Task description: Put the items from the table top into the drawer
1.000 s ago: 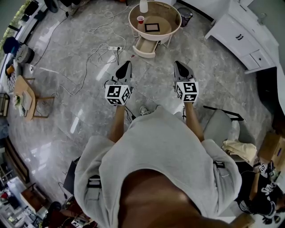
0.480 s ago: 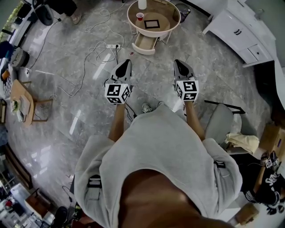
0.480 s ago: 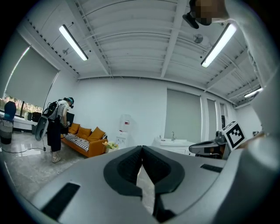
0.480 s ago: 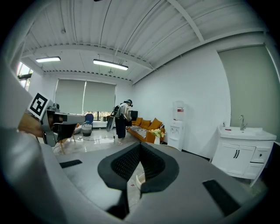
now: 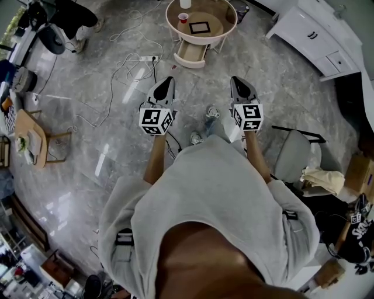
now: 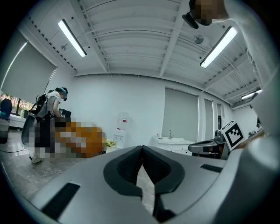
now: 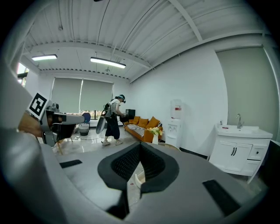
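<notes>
The round wooden table (image 5: 229,16) stands far ahead at the top of the head view. On it are a red cup (image 5: 183,17), a black-framed flat item (image 5: 199,27) and a white bottle (image 5: 185,3). Its drawer (image 5: 191,54) is pulled open toward me. My left gripper (image 5: 168,80) and right gripper (image 5: 235,79) are held side by side over the floor, well short of the table. Both are shut with nothing between the pads, as the left gripper view (image 6: 141,148) and the right gripper view (image 7: 140,144) show.
White cables and a power strip (image 5: 147,59) lie on the marble floor between me and the table. A white cabinet (image 5: 318,36) stands at the right and a grey chair (image 5: 292,157) beside me. A small wooden table (image 5: 28,133) is at the left, a person (image 5: 73,14) beyond it.
The table now sits a little higher and smaller in the head view. A shoe has come forward between the two grippers. Both grippers stay shut and empty, side by side.
</notes>
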The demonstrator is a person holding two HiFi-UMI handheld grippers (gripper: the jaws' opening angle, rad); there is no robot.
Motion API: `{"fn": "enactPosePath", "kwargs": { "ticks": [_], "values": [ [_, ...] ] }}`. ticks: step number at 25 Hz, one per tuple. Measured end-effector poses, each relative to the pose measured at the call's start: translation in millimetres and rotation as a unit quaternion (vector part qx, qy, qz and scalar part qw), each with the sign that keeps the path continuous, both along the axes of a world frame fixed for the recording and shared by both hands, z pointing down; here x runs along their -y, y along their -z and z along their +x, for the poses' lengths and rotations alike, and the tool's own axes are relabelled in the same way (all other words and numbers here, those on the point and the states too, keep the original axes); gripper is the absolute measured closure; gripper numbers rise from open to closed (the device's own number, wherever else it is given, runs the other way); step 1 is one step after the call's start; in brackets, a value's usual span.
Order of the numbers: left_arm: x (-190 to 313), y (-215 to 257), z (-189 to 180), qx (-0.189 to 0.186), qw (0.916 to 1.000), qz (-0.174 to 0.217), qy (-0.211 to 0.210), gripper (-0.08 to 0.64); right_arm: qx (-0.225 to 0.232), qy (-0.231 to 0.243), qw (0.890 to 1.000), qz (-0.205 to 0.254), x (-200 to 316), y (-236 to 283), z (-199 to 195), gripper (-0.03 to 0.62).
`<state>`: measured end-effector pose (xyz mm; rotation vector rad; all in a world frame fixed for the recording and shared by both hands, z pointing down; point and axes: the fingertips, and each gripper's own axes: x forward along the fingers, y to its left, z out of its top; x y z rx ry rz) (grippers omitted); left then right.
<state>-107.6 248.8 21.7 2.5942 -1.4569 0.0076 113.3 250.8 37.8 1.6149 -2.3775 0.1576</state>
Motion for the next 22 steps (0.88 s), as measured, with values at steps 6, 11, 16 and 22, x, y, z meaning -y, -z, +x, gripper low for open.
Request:
{"fn": "enactPosePath", "kwargs": {
  "ticks": [6,11,16,22],
  "values": [
    [11.4,-4.6,1.7,-0.001,1.0000,-0.001,-0.003,0.545,-0.001,-0.001,1.000,-0.001,12.6,-4.6,-0.7,0.569],
    [27.9,-9.7,1.8,0.002,1.0000,-0.005,0.004,0.545,0.006,0.003,1.000,-0.004,31.6,-12.2,-0.5,0.569],
    [61.8,-12.0,-0.5,0.008,0.9998,-0.011,0.013,0.545,0.013,0.010,1.000,-0.011,68.5,-19.3,-3.0,0.569],
    [125.7,-12.1,5.5,0.019,0.9994,-0.015,0.025,0.545,0.024,0.022,0.999,-0.016,136.8,-26.6,0.8,0.569]
  ]
}}
